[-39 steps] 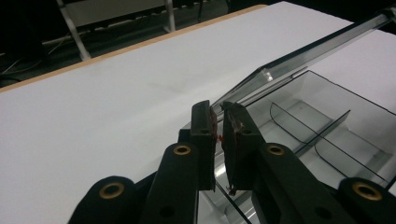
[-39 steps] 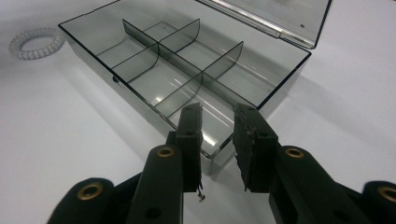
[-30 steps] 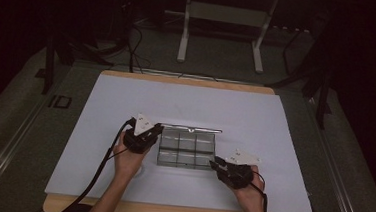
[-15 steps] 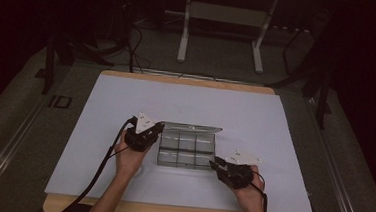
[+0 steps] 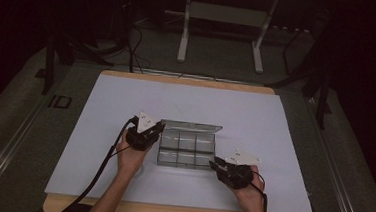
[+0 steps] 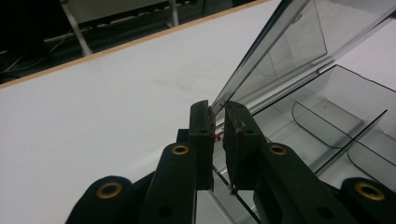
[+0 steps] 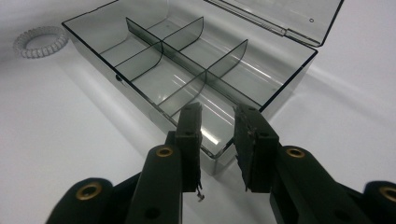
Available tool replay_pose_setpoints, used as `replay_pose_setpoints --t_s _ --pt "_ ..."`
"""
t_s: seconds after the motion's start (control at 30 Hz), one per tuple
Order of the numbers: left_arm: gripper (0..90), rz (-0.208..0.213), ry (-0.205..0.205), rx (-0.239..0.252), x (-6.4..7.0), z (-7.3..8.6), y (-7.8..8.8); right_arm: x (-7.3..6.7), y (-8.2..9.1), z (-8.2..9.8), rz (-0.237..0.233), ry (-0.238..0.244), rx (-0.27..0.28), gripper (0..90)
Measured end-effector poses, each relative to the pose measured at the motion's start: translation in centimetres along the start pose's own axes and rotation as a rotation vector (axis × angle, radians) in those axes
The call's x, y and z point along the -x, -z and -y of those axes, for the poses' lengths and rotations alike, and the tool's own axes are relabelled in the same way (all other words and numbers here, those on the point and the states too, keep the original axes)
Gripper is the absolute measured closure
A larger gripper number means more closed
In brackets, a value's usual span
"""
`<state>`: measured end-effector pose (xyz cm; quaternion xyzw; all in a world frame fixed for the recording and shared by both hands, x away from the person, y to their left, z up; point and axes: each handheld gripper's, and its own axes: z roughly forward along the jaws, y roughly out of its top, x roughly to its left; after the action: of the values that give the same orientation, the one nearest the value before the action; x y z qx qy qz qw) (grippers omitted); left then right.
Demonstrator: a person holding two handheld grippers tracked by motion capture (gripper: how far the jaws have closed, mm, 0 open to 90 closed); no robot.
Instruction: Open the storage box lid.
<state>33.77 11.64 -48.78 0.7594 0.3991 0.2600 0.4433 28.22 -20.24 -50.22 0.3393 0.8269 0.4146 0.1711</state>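
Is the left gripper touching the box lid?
Touching. In the left gripper view, the left gripper has the corner edge of the raised clear lid between its jaws, against the pads.

High view looks forward and down from above the person's side, taking in the whole white table from well back. Left gripper view sits close behind its black jaws, facing the raised lid and the table's far edge. Right gripper view hovers close, looking down into the clear box, which all three views share.
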Motion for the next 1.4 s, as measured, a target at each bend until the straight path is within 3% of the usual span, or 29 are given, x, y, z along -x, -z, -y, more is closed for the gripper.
replay_pose_setpoints --t_s 1.4 --pt "83.0 -0.009 0.008 -0.042 -0.8 0.5 -2.3 0.0 0.1 0.1 -0.006 -0.003 0.000 71.7"
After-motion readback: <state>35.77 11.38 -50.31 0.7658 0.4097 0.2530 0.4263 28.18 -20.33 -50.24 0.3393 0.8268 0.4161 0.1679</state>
